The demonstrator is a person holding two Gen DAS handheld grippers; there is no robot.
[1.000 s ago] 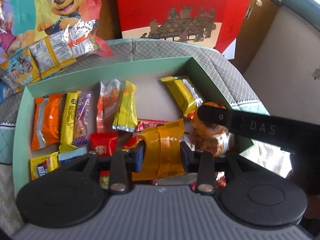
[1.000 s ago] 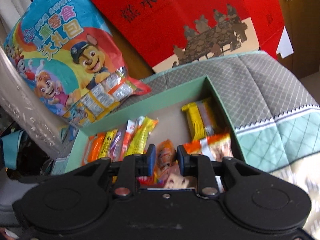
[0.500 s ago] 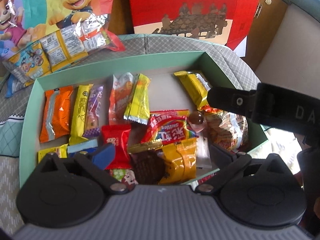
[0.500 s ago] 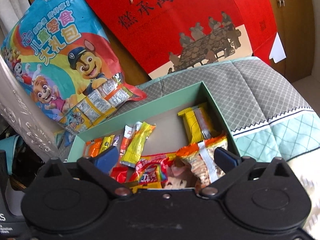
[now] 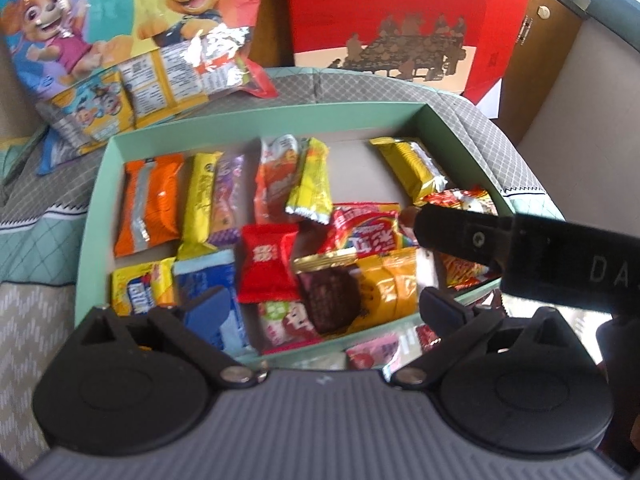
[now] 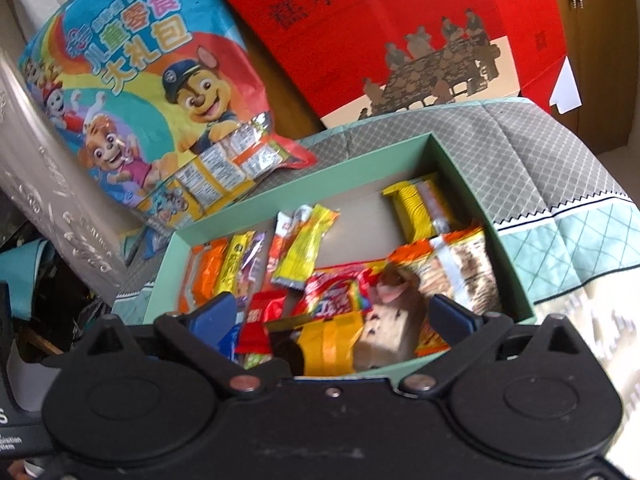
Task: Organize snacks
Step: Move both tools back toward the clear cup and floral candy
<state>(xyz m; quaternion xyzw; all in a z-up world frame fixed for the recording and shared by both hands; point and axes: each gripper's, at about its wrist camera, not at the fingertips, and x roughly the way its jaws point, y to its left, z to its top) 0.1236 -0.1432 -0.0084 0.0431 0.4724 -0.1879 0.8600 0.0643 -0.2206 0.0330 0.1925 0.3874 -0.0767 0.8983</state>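
- Left gripper (image 5: 324, 306): fingers spread wide, nothing between them, hovering over the near edge of the green box (image 5: 256, 122).
- Right gripper (image 6: 330, 314): fingers also spread wide, empty, above the near part of the same box (image 6: 464, 168). One of its black fingers (image 5: 460, 232) crosses the right side of the left wrist view.
- Box sits on a quilted grey-and-teal cover (image 5: 44, 216), snacks lying loose inside.
- Left part of box: orange packet (image 5: 150, 204), yellow bar (image 5: 200, 204) touching a purple bar (image 5: 228, 200), side by side.
- Middle: red-orange stick (image 5: 274, 182) beside a yellow stick (image 5: 310, 182); small red packet (image 5: 266, 258) just below them.
- Back right: yellow wafer pack (image 5: 408, 168), tilted.
- Near edge: rainbow candy bag (image 5: 366, 234), orange-yellow packet (image 5: 386, 284), brown chocolate piece (image 5: 332, 300), blue packet (image 5: 208, 280), yellow packet (image 5: 138, 286) in the near left corner.
- Orange noodle-type bag (image 6: 452, 268) at the right wall.
- Behind box: cartoon-dog gift bag (image 6: 140, 92) and red gift bag (image 6: 380, 32), both upright.
- A few more packets (image 5: 372, 354) lie outside the near wall, blurred.
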